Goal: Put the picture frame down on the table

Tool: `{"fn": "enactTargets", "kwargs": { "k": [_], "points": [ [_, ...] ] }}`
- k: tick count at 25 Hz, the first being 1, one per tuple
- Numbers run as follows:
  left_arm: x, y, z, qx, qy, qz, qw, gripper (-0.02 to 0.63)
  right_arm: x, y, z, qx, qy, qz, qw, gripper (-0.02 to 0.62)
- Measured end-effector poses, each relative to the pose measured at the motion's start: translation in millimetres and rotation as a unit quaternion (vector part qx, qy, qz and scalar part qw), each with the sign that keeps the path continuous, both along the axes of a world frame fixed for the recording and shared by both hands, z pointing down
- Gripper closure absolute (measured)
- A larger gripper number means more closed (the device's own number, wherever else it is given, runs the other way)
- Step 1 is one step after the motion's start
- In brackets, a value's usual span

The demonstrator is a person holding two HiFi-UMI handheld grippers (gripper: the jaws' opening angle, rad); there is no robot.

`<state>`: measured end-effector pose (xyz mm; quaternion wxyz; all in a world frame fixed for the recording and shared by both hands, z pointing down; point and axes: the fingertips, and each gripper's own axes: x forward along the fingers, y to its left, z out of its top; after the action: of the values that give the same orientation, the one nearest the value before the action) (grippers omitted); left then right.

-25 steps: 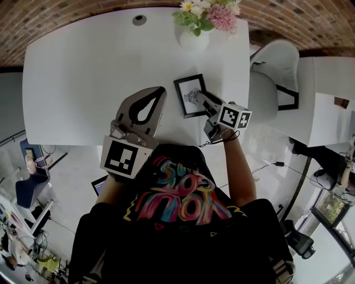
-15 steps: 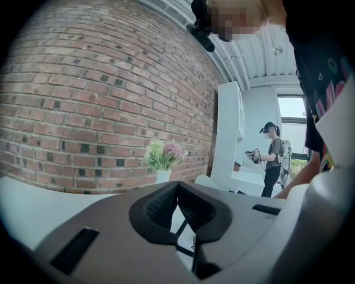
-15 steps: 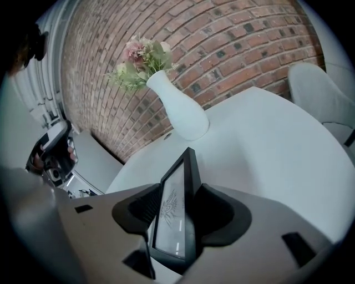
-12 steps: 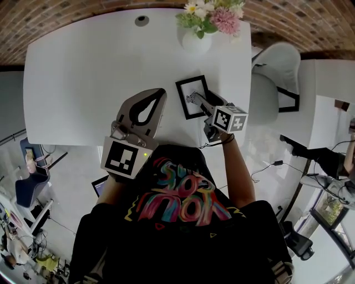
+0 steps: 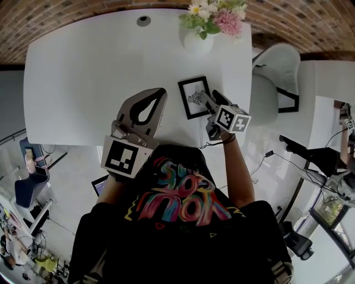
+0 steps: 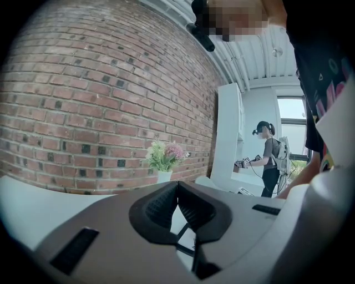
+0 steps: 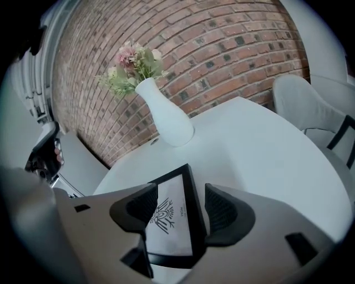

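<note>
Grey right gripper (image 5: 211, 97): its jaws have just been opening and stand wide apart. The black picture frame (image 5: 194, 97) lies flat on the white table (image 5: 83, 66) between them, not squeezed. The left gripper (image 5: 158, 94) is closed, holding nothing, nearby.

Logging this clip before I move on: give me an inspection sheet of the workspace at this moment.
Surface: white table, round port near its far edge.
Job's things: picture frame appears to lie flat on the table, print up.
Clutter: white vase of flowers at the far edge.
Grippers: left gripper shut, empty; right gripper open, jaws just been opening, frame between them, pads off it.
Cables: black cable on the floor, right.
Surroundings: brick wall, white chair.
</note>
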<state>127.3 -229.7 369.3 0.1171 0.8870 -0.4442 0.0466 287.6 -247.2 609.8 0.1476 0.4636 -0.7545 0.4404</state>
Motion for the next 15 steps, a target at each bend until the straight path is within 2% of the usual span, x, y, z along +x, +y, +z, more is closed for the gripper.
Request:
{"fn": "enactTargets", "kwargs": {
  "k": [10, 15],
  "points": [
    [-7, 6, -7, 0.013, 0.006, 0.002, 0.9999, 0.581, 2, 6, -6, -0.004, -0.02, 0.022, 1.0, 0.33],
    [-11, 12, -13, 0.02, 0.008, 0.003, 0.9998, 0.581, -2, 5, -27, 0.02, -0.019, 0.025, 0.999, 0.33]
  ]
}}
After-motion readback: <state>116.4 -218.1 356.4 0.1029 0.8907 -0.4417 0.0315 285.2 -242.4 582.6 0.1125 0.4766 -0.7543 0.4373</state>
